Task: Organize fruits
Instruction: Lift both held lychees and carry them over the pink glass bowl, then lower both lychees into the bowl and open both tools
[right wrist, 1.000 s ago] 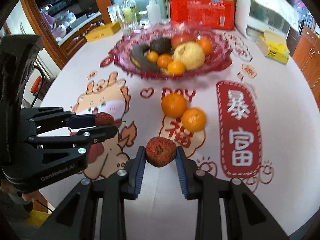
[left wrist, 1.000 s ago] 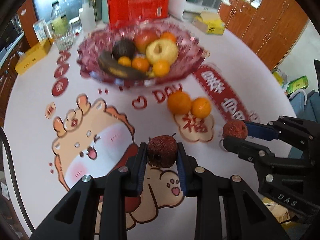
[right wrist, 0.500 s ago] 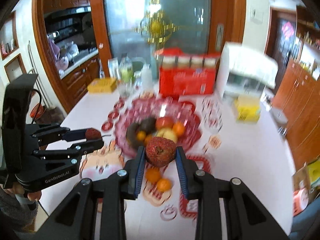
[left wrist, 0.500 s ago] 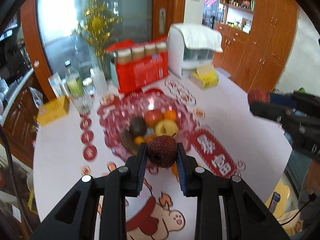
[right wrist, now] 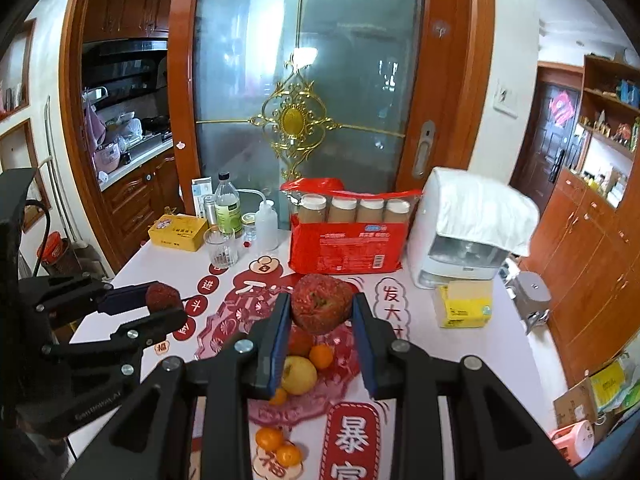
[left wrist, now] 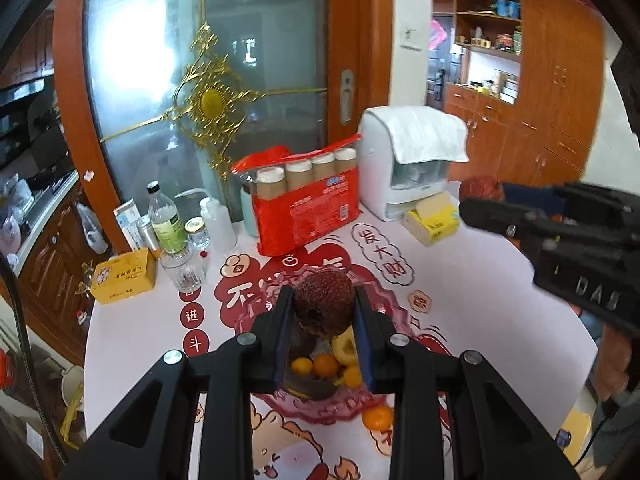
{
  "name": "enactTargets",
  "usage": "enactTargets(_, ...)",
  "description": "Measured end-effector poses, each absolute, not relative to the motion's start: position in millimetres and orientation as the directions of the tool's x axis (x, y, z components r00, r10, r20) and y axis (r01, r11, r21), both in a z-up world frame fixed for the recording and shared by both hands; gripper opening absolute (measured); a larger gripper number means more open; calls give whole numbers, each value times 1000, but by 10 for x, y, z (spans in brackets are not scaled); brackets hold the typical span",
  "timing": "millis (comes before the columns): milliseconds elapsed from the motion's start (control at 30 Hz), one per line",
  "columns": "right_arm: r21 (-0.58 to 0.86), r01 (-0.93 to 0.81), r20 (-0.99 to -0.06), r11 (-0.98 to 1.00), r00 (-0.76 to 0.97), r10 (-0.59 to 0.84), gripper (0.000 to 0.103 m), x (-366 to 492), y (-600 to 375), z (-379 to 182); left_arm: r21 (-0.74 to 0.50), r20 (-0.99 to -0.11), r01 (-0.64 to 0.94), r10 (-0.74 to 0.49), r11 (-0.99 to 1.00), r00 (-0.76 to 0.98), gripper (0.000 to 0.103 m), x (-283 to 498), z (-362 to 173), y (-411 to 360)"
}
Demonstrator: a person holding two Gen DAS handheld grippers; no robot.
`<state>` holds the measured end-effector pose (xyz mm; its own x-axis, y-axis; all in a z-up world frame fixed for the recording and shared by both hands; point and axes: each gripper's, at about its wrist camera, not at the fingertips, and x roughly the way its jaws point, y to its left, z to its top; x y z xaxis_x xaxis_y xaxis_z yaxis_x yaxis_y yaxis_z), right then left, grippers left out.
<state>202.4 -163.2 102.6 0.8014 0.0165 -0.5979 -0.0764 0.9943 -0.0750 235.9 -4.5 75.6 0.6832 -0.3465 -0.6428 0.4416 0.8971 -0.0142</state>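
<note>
Two lychees up, one clamped in each gripper, high over the bowl.

Left gripper (left wrist: 324,310) has its jaws closed on a dark lychee (left wrist: 324,306), the pads squeezing its sides; right gripper (right wrist: 320,310) is clamped the same way on a redder lychee (right wrist: 321,303). Both hang above the red bowl (right wrist: 344,364) at the middle of the table (right wrist: 480,344), which already holds an apple, oranges and dark fruit. Two more oranges (right wrist: 278,446) lie on the table toward its near edge, just outside the bowl. These lychees look light, with a rough, bumpy skin that should not slip, but thin-shelled and soft inside, so a hard squeeze could crack them. Holding across the widest part, as now, seems right; a low, gentle release into the bowl would likely avoid bruising or a roll-off.
</note>
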Motion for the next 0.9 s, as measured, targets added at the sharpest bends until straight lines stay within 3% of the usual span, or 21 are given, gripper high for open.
enactTargets(567,89,-160,-839,983,520,161,31,3264,-1494,-794,-47,-861,316,-198,948,468,27,3339,-892,-129)
enactTargets(867,115,-190,-876,975,443,189,31,3446,-1427,-1233,-23,-904,263,-133,964,406,28,3513,-1351,-58)
enactTargets(900,120,-193,-876,974,441,195,31,3454,-1430,-1243,-19,-905,260,-127,966,406,32,3517,-1367,-55)
